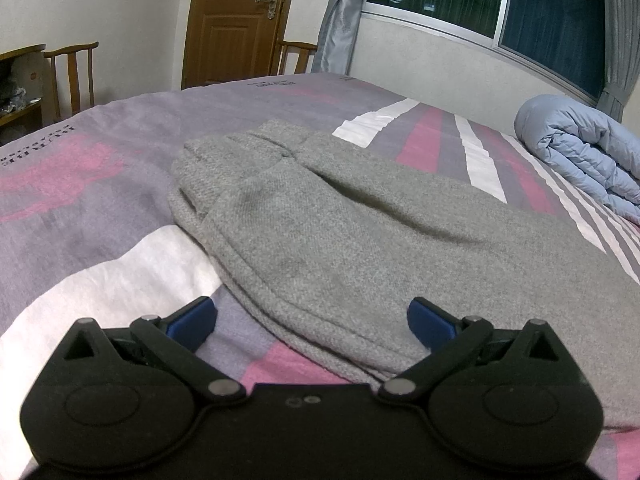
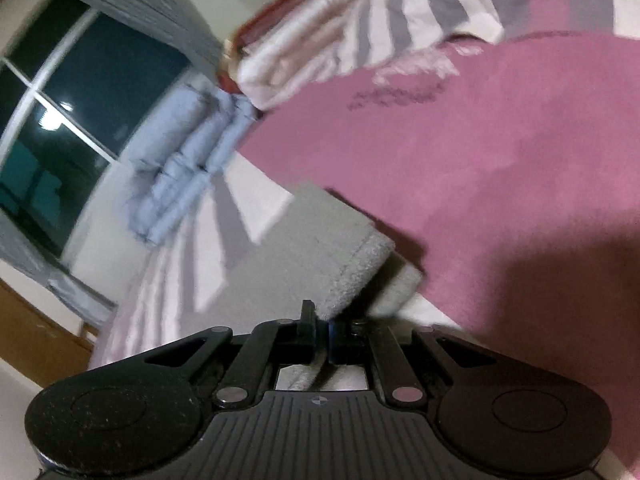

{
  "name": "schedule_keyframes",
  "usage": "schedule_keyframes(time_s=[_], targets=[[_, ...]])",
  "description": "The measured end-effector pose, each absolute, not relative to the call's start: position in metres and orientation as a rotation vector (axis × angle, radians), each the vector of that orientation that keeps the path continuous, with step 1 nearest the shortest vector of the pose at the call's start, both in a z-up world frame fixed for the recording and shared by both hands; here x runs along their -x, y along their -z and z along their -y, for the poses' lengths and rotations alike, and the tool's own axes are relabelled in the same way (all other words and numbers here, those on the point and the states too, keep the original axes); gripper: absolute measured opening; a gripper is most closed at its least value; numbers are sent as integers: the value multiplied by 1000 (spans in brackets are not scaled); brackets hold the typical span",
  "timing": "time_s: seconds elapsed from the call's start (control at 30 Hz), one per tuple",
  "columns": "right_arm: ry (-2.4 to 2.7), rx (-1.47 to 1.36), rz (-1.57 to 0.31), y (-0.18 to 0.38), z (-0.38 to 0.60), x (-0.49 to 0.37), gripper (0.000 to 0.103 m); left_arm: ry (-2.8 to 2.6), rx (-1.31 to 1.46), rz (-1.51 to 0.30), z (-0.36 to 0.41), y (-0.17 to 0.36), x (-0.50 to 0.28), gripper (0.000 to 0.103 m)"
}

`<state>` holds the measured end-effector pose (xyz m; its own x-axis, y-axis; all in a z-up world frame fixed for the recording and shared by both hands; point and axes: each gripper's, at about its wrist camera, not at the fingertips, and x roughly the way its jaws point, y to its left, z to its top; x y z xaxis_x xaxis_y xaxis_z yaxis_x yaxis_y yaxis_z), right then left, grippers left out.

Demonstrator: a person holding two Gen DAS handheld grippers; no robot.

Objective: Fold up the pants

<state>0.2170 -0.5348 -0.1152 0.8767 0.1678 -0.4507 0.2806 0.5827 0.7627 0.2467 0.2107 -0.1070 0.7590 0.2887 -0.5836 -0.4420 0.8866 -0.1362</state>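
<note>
Grey knit pants [image 1: 360,232] lie on the bed, folded lengthwise, with the waistband end far from me. My left gripper [image 1: 312,320] is open, its blue fingertips [image 1: 196,320] spread on either side of the near hem, just above the sheet. In the blurred right wrist view, my right gripper [image 2: 322,332] is shut on a hemmed edge of the grey pants [image 2: 320,256], which hang lifted from the jaws over the bed.
The bed cover [image 1: 100,200] is purple, pink and white striped. A rolled light-blue quilt [image 1: 588,152] lies at the far right by the window [image 1: 540,4]; it also shows in the right wrist view [image 2: 192,152]. Wooden chairs [image 1: 74,76] and a door [image 1: 240,16] stand beyond the bed.
</note>
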Motion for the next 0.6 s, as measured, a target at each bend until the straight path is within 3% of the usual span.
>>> schedule_keyframes(time_s=[0.17, 0.33, 0.47, 0.6], targets=[[38, -921, -444, 101, 532, -229, 6, -404, 274, -585, -211, 107, -246, 97], [-81, -992, -204, 80, 535, -220, 6, -405, 275, -584, -211, 108, -246, 97], [110, -1098, -517, 144, 546, -225, 5, -408, 277, -585, -210, 108, -246, 97], [96, -1090, -470, 148, 544, -215, 5, -408, 277, -584, -209, 108, -246, 97]])
